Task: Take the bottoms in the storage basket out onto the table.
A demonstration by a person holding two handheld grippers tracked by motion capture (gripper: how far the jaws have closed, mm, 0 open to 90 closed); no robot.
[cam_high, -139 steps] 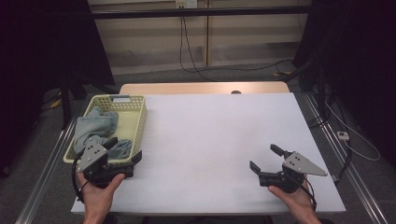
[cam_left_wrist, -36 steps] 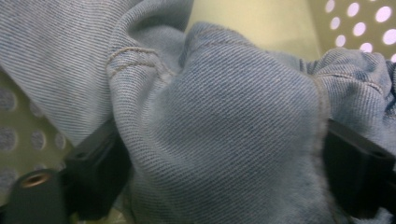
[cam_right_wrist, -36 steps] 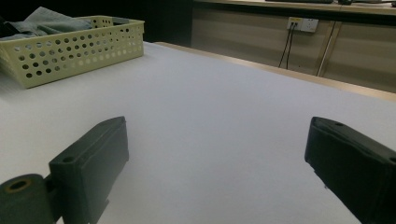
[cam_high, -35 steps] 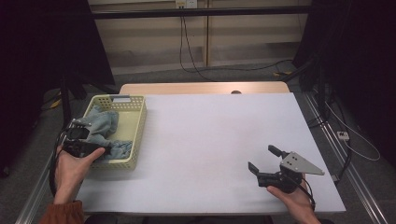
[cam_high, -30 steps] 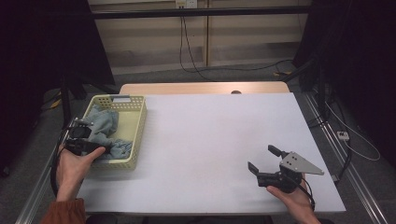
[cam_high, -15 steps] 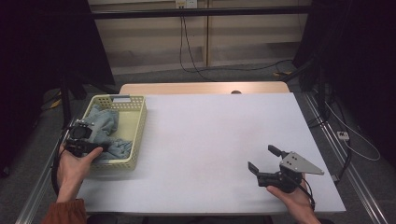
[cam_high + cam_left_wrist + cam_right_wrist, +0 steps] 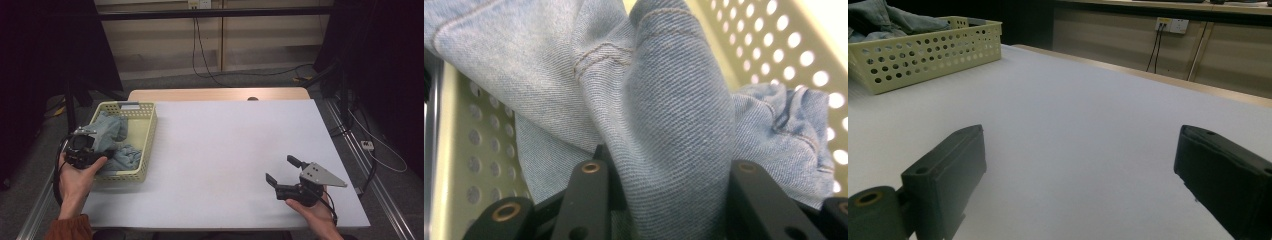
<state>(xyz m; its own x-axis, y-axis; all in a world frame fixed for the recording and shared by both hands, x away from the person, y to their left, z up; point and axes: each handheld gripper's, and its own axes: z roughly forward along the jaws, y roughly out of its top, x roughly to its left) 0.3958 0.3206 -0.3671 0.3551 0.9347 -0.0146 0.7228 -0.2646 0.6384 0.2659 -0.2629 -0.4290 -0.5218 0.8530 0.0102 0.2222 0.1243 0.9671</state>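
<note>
Denim cloth (image 7: 674, 130), light blue, crumpled in the pale yellow perforated basket (image 7: 142, 150). A thick fold of it rises straight between the jaws of the left hand-held gripper (image 7: 664, 175); both black jaws press against the fold, so the left hand-held gripper is clenched on the denim, jaws having just been closing onto it. More denim bunches to the right of that gripper's jaws, against the basket's holed wall (image 7: 784, 45), and another flap with a stitched seam hangs over to the upper left. Basket wall also behind the left jaw.

In the high view the left hand-held gripper (image 7: 82, 147) sits at the basket's near left corner, tipped into it, held by the left hand (image 7: 75, 175) with an orange-brown sleeve (image 7: 67, 230) below. Denim cloth (image 7: 112, 135) lies just ahead of and to the right of this gripper, inside the basket. Basket stands at the left edge of the white surface (image 7: 225, 145).

Right hand-held gripper (image 7: 282, 172) well apart from the basket, at the near right part of the surface, held by the right hand (image 7: 312, 212), grey three-cornered plate (image 7: 320, 175) on top. Its jaws stand wide apart with nothing between them: released, just bare white surface (image 7: 1073, 125) ahead. From this gripper the basket (image 7: 923, 55) is far off to the upper left, with denim (image 7: 888, 20) poking above its rim.

Beyond the surface: wooden edge (image 7: 215, 94), grey floor with black cables (image 7: 210, 55), a wall socket (image 7: 1170, 25).
</note>
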